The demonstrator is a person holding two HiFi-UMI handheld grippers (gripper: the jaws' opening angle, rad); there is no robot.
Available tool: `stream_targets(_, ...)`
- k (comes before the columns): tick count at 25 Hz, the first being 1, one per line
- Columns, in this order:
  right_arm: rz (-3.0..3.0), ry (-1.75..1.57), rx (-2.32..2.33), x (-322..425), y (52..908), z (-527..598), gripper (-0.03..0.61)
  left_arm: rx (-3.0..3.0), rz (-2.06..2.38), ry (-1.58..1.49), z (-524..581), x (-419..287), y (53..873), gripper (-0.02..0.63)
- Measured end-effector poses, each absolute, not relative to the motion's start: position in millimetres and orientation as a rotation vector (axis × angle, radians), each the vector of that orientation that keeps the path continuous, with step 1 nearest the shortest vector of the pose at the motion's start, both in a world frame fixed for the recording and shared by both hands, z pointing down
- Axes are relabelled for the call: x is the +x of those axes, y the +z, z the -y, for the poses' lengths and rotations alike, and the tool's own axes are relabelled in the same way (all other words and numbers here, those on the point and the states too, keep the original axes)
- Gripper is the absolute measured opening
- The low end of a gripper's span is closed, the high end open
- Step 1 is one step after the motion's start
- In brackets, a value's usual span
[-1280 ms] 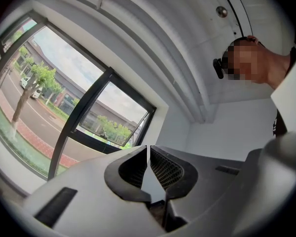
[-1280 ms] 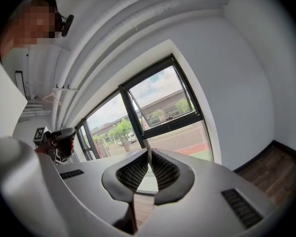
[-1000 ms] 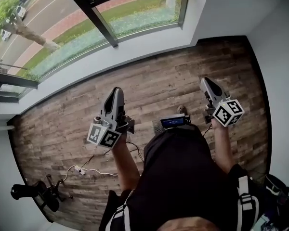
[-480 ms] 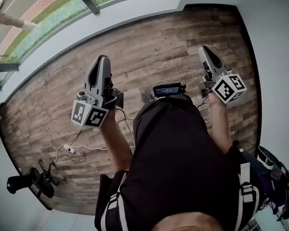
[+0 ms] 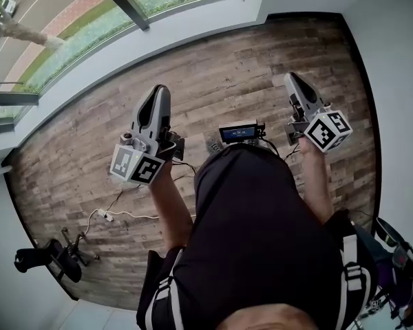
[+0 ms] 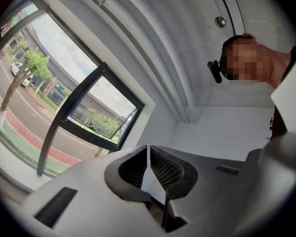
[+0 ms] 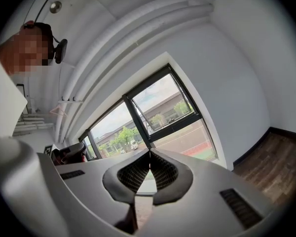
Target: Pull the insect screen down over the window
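Note:
The window [image 5: 89, 19] runs along the top left of the head view, with a dark frame and a street and lawn outside. No insect screen can be made out in any view. My left gripper [image 5: 160, 89] hangs over the wooden floor [image 5: 248, 60] and points toward the window, well short of it. In the left gripper view its jaws [image 6: 148, 148] are shut with nothing between them, and the window [image 6: 89, 112] lies ahead to the left. My right gripper [image 5: 291, 78] is also over the floor, shut and empty [image 7: 149, 152], facing the window [image 7: 158, 107].
A white sill and wall strip [image 5: 193, 26] lie under the glass. A white cable [image 5: 124, 212] trails across the floor. An office chair base [image 5: 48, 263] stands at the lower left and a bag [image 5: 399, 267] at the lower right. White walls close in on the right.
The head view has swung, so less of the window shows now. Both grippers have shifted a little over the floor. Their jaws have stayed shut and empty.

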State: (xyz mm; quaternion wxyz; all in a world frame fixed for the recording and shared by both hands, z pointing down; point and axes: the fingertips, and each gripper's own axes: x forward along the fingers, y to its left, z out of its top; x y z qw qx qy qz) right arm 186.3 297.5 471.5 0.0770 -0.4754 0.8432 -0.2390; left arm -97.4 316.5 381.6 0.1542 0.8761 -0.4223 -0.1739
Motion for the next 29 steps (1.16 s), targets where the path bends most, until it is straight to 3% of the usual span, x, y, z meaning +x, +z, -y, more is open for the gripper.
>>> stream_targets(29,-2.65,-0.716,-1.334,170,480,-294,0.009,2.492,1.216,-0.36,-314,-79,401,0.025)
